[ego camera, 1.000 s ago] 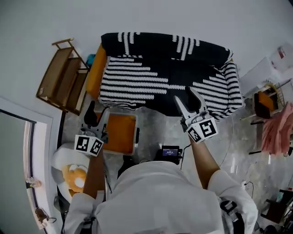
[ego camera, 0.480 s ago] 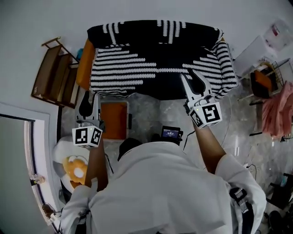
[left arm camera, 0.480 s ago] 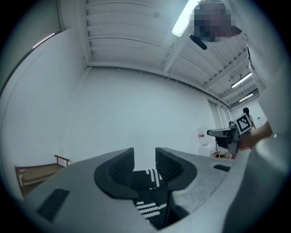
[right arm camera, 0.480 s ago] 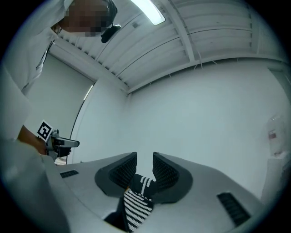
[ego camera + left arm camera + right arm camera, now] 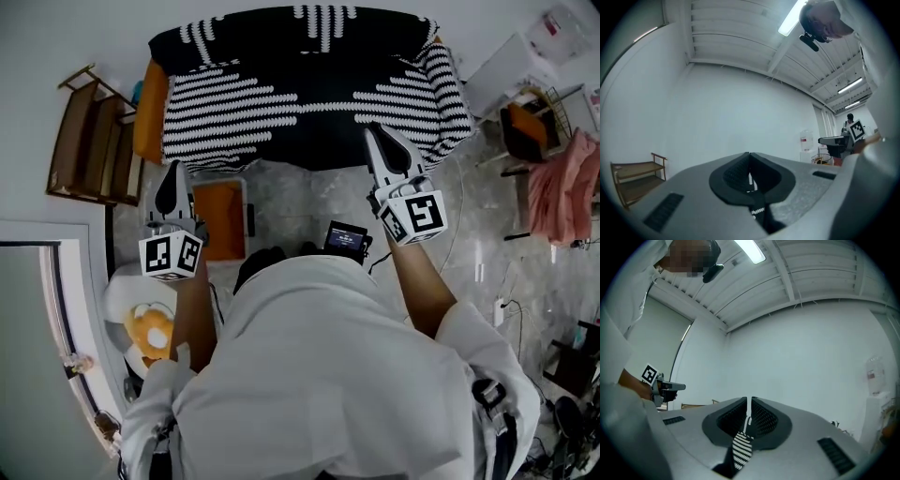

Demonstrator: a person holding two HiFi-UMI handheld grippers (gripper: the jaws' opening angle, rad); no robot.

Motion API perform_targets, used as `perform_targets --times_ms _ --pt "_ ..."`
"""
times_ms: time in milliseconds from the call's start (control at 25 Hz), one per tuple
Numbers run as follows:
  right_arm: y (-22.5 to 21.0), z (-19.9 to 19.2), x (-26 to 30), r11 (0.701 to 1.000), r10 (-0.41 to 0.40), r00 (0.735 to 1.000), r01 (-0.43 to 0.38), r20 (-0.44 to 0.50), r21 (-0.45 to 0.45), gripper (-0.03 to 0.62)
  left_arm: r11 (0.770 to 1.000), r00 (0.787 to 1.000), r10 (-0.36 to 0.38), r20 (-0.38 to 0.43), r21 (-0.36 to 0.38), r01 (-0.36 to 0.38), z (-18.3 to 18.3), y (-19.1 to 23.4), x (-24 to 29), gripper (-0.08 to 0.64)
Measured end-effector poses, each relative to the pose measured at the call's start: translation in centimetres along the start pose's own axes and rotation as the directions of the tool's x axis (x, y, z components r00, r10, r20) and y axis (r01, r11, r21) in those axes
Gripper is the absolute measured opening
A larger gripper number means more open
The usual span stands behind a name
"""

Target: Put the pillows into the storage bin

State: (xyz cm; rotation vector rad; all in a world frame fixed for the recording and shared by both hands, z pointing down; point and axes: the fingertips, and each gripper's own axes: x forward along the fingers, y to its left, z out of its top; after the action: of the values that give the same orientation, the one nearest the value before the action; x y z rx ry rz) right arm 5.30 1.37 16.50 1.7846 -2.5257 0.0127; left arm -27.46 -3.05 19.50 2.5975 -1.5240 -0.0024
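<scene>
The person's white-clad torso (image 5: 319, 375) is covering the near floor, and the left arm is cutting off part of an orange stuffed toy (image 5: 150, 336). In both gripper views the grey bodies of the tools are blocking the black-and-white striped pillow (image 5: 300, 103), so only a sliver of its fabric is showing. Something orange is peeking out at the pillow's left end; what it is cannot be told.

The pillow is sitting at the far side by a white wall, beyond a pale marbled floor (image 5: 291, 202). The storage bin (image 5: 245, 217), orange inside, is standing on that floor just near of the pillow's left end. A wooden shelf (image 5: 89, 141) is standing at the far left, and a pink cloth (image 5: 553, 187) is hanging at the right.

Both tools have just been closing. The left tongs (image 5: 749, 164) are now pressing together on a thin bit of the pillow's near edge, and the right tongs (image 5: 749, 411) are pinching a striped fold. A second ago both were spread, the left over the bin.
</scene>
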Motion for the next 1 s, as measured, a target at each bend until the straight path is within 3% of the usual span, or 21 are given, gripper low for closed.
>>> perform_targets --times_ms 560,1000 --pt "-0.2 -3.2 -2.0 0.998 -0.035 0.999 0.036 -0.015 0.055 0.04 0.999 0.999 -0.031 -0.029 -0.035 0.03 -2.2 -2.9 -0.5 0.009" --pt "-0.1 -4.2 -1.1 0.996 -0.064 0.998 0.064 -0.013 0.057 0.04 0.997 0.998 0.04 -0.05 -0.058 -0.043 -3.4 -1.3 -1.6 0.009"
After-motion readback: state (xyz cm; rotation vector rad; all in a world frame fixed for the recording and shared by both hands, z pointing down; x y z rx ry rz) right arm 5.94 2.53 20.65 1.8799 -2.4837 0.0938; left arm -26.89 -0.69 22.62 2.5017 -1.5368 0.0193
